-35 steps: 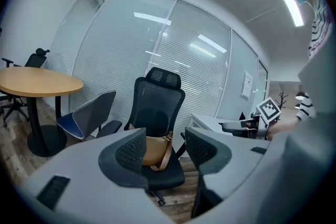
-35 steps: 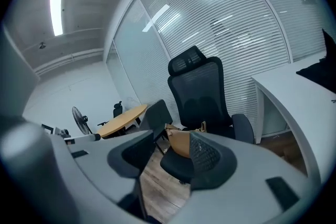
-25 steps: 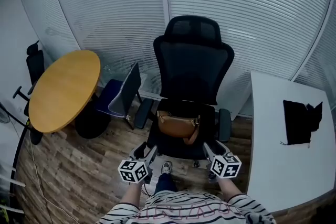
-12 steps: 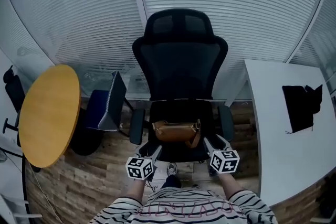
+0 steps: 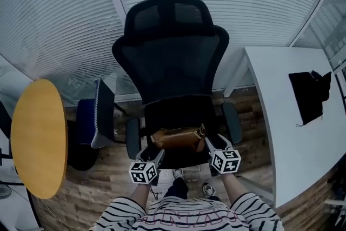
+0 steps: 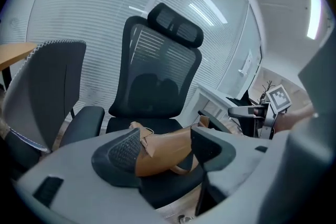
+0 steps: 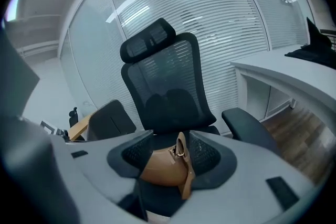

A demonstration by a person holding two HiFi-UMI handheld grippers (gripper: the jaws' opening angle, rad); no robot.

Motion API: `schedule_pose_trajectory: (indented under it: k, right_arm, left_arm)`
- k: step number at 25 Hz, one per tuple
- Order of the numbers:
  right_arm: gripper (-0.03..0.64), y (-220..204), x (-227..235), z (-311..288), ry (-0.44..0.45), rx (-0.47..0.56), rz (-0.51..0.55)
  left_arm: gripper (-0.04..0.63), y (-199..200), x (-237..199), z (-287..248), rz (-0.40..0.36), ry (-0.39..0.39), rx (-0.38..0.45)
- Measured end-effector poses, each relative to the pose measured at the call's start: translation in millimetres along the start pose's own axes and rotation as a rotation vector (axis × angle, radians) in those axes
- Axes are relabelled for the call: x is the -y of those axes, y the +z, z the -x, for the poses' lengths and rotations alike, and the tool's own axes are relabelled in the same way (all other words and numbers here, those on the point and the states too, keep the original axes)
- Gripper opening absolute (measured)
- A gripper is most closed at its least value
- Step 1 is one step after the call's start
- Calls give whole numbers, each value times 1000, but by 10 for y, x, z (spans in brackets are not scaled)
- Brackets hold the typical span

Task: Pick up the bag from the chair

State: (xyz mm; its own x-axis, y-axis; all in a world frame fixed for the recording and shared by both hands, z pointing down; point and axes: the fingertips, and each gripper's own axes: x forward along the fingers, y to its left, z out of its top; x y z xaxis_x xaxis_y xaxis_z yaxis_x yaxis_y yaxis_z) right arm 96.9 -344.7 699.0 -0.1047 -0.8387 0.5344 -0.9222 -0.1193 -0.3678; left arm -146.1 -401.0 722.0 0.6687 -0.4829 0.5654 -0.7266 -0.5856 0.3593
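Resting lower centre on the chair, the bag lies just beyond left gripper and right gripper, both with jaws spread.

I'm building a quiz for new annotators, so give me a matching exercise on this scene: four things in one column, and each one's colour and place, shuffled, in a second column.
Things:
1. bag
2. office chair
3. round table
4. desk

Colour and place in the head view:
A. white, at the right
B. yellow-orange top, at the far left
C. tan, lying on a seat
D. black, in the middle

Pairs: 1-C, 2-D, 3-B, 4-A.
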Motion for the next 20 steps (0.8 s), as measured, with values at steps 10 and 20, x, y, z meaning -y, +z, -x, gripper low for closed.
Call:
schedule_pose_trajectory:
  k: [10,20]
  right_arm:
    - [253,-255,110,-631,-48,-37,-69]
    - [261,-395,289,-1083,-105,23,-208]
  left_arm:
    - [319,-21,-458,-518,124,3,-22]
    - [321,-153,-725,-887,224,6,-42]
